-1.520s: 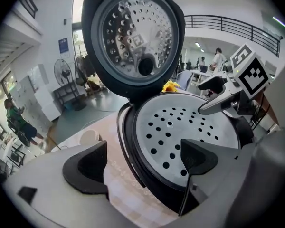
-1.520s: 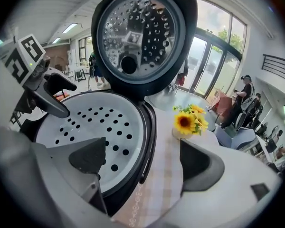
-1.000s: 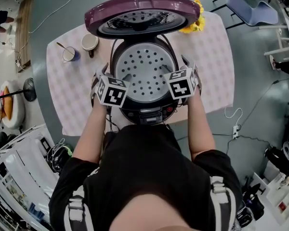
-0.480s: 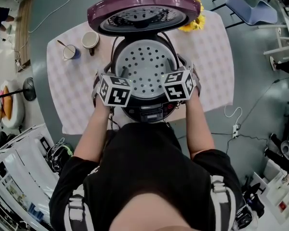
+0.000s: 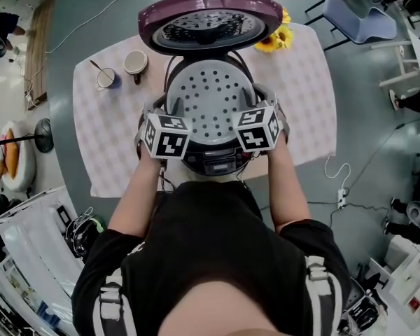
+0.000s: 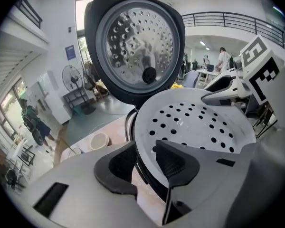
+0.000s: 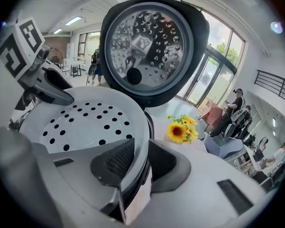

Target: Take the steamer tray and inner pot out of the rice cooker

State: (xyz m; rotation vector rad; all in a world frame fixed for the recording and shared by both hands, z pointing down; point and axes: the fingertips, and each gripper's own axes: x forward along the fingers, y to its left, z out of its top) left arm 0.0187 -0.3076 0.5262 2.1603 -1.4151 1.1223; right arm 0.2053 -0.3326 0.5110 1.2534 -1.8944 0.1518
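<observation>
The rice cooker (image 5: 211, 162) stands on the table with its purple lid (image 5: 210, 21) swung up and open. A white perforated steamer tray (image 5: 210, 100) sits at the cooker's mouth, raised a little above the rim. My left gripper (image 5: 172, 115) grips the tray's left rim (image 6: 199, 122); its jaws have just been closing, and the pads (image 6: 173, 161) now pinch the rim. My right gripper (image 5: 252, 109) has likewise just closed on the right rim (image 7: 85, 122), which sits between its pads (image 7: 118, 161). The inner pot is hidden under the tray.
The checked tablecloth (image 5: 112, 142) covers a small table. Two cups (image 5: 135, 63) (image 5: 105, 78) stand at the back left, one with a spoon. Sunflowers (image 5: 273, 39) lie at the back right beside the lid. Cables run across the floor around the table.
Both grippers have drawn in from the cooker's sides and closed on the tray's rim. The tray has come up slightly with them.
</observation>
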